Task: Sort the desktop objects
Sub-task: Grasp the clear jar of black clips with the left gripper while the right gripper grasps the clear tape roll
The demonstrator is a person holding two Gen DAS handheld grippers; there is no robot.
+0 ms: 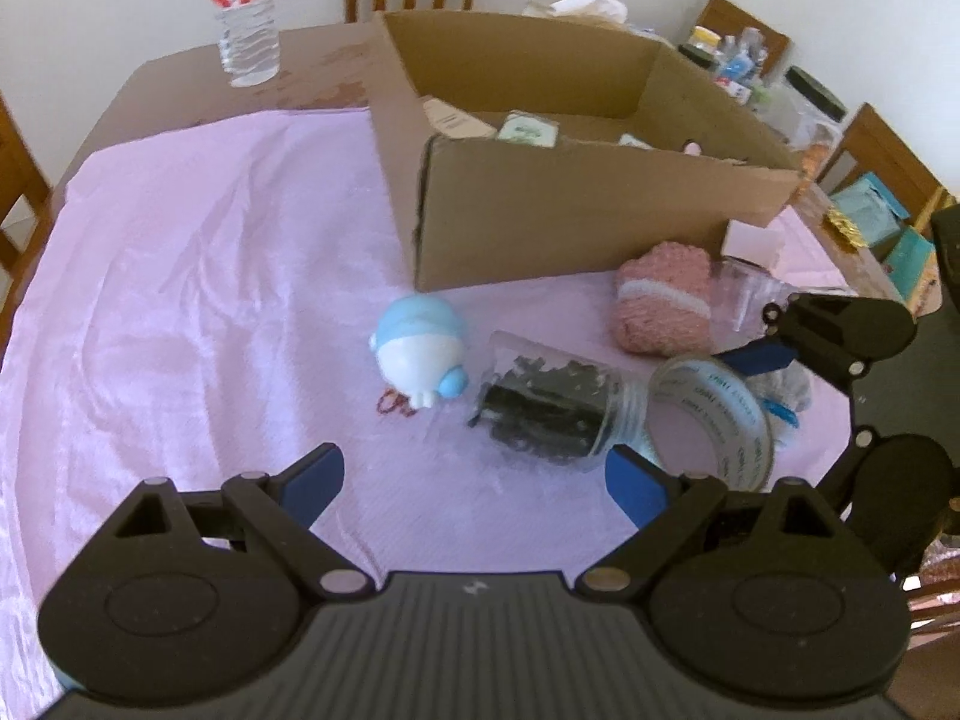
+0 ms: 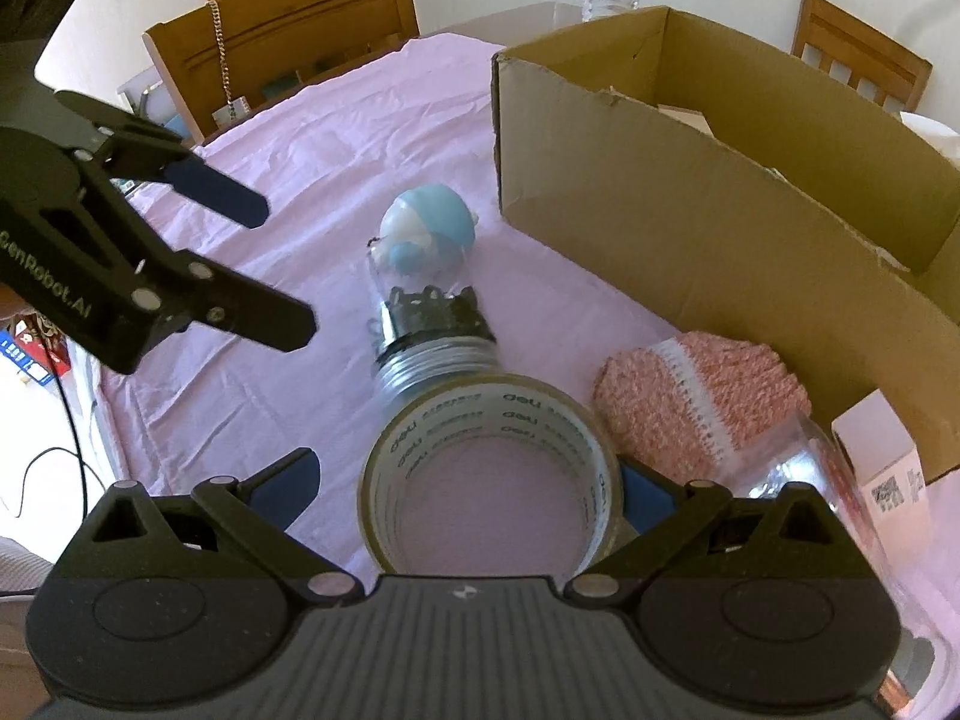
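Right gripper (image 2: 465, 483) first: its jaws are spread wide around the roll of tape (image 2: 489, 474), one blue pad on each side of the ring. The right pad sits right against the roll's outer wall, the left pad stands clear of it, so nothing is clamped. The roll lies flat on the pink cloth (image 2: 336, 138), its hole showing cloth through the middle.

Just beyond the roll, touching its far edge or very nearly, a clear jar (image 2: 429, 324) lies on its side, threaded mouth toward the tape, dark bits heaped inside. At the jar's far end sits a blue and white toy (image 2: 429, 228). To the right of the roll, a pink knitted piece (image 2: 702, 390) with a white band rests against the near wall of the cardboard box (image 2: 690, 204). Nearer and further right, a clear glass (image 2: 840, 480) lies beside a small white box (image 2: 888, 468).

Over to the left gripper (image 1: 474, 474): jaws released and wide, empty, hanging above bare cloth, with the jar just beyond its right pad. From its view the open box holds a few small packets. Far left on the bare tabletop, a water bottle (image 1: 246, 18) stands upright. Wooden chairs (image 2: 282, 30) ring the table.
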